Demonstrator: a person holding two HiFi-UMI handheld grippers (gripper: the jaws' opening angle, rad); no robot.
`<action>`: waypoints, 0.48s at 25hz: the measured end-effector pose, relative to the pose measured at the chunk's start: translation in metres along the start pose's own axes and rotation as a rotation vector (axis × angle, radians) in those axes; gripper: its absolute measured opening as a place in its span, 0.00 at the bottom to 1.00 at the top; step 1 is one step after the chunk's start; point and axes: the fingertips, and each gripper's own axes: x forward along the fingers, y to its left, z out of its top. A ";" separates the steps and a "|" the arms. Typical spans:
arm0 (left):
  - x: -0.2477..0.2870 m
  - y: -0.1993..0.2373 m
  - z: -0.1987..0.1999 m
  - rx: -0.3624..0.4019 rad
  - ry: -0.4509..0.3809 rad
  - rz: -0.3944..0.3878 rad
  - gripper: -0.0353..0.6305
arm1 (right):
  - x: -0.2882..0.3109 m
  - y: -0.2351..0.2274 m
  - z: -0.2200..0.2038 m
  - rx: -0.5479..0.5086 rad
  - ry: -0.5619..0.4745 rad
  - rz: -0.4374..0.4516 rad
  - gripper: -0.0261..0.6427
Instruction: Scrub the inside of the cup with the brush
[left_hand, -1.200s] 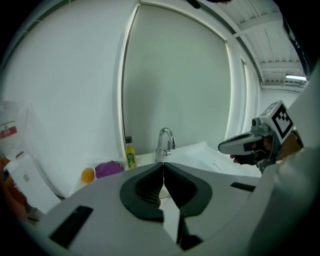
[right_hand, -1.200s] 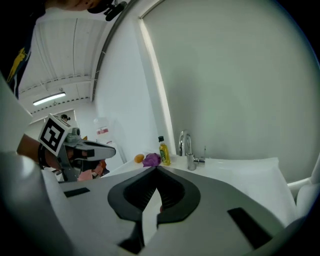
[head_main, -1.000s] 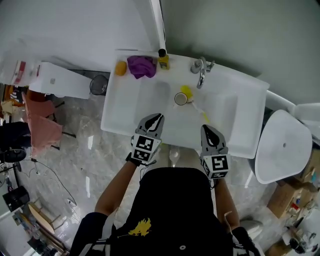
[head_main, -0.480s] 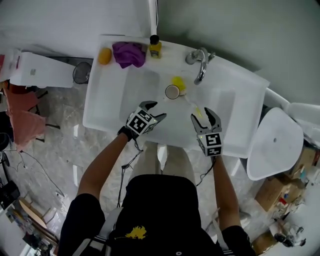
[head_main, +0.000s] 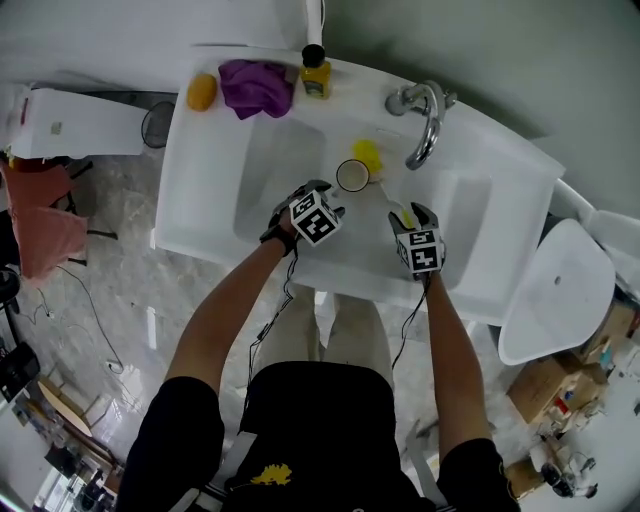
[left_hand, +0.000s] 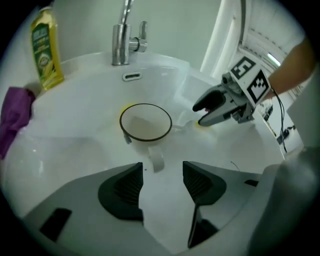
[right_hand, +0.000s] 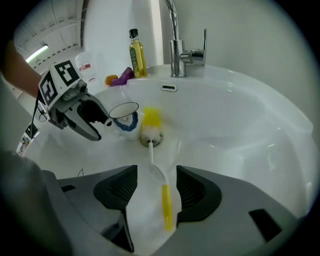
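A white cup with a dark rim (left_hand: 145, 122) is sitting in the white sink (left_hand: 75, 125), right beside the yellow head of a long white-and-yellow brush (right_hand: 165, 202). The left gripper (left_hand: 162, 172) has just been opening its jaws. They are standing wide apart, holding nothing, with the cup's handle just ahead. The right gripper (right_hand: 156, 175) has just been opening too. The brush's yellow handle is lying between its jaws, not squeezed.
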 end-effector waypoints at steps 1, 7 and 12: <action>0.003 0.000 0.006 -0.040 -0.035 -0.006 0.44 | 0.005 -0.001 -0.002 -0.002 0.005 -0.007 0.44; 0.015 0.023 0.018 -0.171 -0.147 0.068 0.29 | 0.031 0.004 0.004 -0.065 0.032 -0.011 0.36; 0.010 0.033 0.016 -0.095 -0.158 0.137 0.17 | 0.040 0.003 -0.006 -0.147 0.097 -0.041 0.33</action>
